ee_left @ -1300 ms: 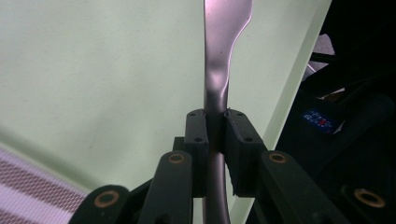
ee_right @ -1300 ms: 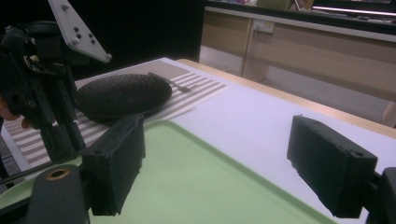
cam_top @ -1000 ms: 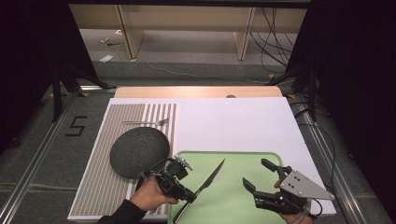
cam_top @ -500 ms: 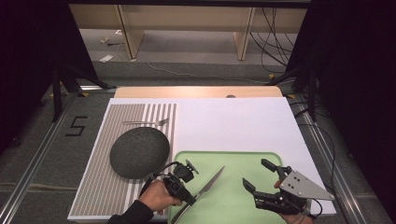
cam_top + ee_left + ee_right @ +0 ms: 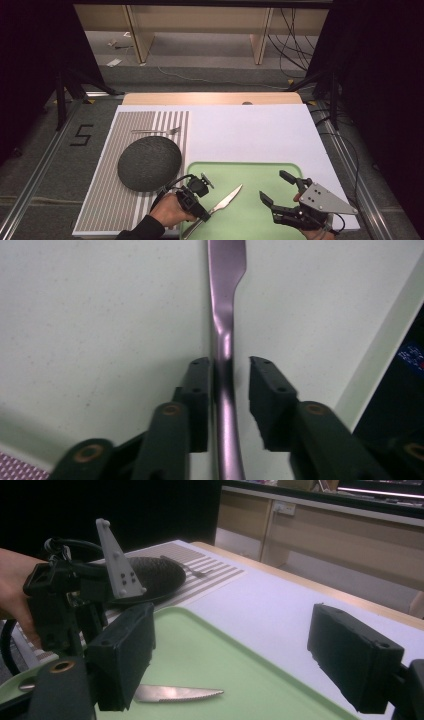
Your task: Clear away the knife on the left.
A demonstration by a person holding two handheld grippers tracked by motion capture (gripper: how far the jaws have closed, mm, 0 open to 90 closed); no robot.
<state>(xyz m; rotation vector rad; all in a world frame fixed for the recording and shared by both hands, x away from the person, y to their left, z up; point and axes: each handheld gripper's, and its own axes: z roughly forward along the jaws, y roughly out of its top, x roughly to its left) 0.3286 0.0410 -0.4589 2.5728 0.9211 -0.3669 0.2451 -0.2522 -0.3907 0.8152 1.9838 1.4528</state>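
Knife (image 5: pixel 226 199) first: it now lies flat on the green tray (image 5: pixel 280 170), toward its near-left part, blade tip pointing far-right. A second ago we saw it lifted, blade angled up off the tray; half a second ago it was lower; now it is down. The left gripper (image 5: pixel 204 214) has let go of the handle: in the left gripper view its jaws stand parted, one pad (image 5: pixel 197 390) against the handle (image 5: pixel 223 405) and the other with a clear gap (so no clamp any more). We judge the placing step as good as done, and what remains is for this gripper to back away toward the near-left without dragging the handle along.

The right gripper (image 5: pixel 281 192) hangs over the near-right part of the tray, jaws wide apart and holding nothing, much where it was before.

On the striped placemat (image 5: pixel 100 200) to the left sit a dark round plate (image 5: pixel 149 162) and, farther off, a fork (image 5: pixel 155 131), both untouched and well apart from the tray.
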